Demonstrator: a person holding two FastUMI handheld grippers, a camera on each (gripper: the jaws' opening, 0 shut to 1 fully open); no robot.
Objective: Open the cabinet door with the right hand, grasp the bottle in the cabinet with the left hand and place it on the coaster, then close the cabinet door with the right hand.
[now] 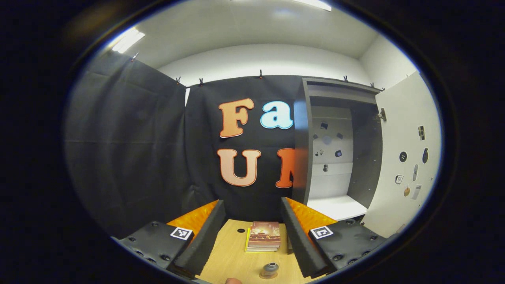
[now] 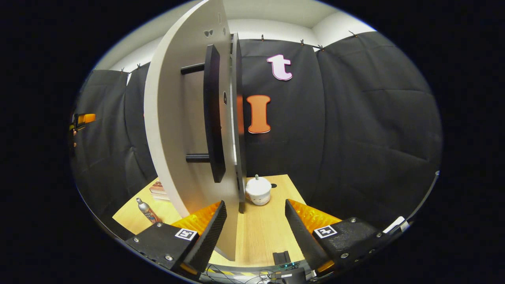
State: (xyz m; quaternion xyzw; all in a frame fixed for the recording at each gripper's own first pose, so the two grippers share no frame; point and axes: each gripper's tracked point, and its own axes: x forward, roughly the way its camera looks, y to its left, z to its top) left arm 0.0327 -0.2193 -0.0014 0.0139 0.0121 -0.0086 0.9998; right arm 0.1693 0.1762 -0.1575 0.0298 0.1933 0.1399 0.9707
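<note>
The bottle stands on the wooden table just below my left gripper, seen from above, with a brownish coaster showing under it. That gripper is open and holds nothing. The cabinet stands at the right with its door swung wide and a bare white shelf inside. In the right gripper view the door is seen nearly edge-on, its black bar handle facing me. My right gripper is open, with the door's lower edge between its fingers. The silver bottle stands at the left.
A small stack of books lies on the table beyond the bottle. A white lidded jar sits on the table just right of the door. Cables and a small black device lie at the table's near edge. Black cloth walls surround the booth.
</note>
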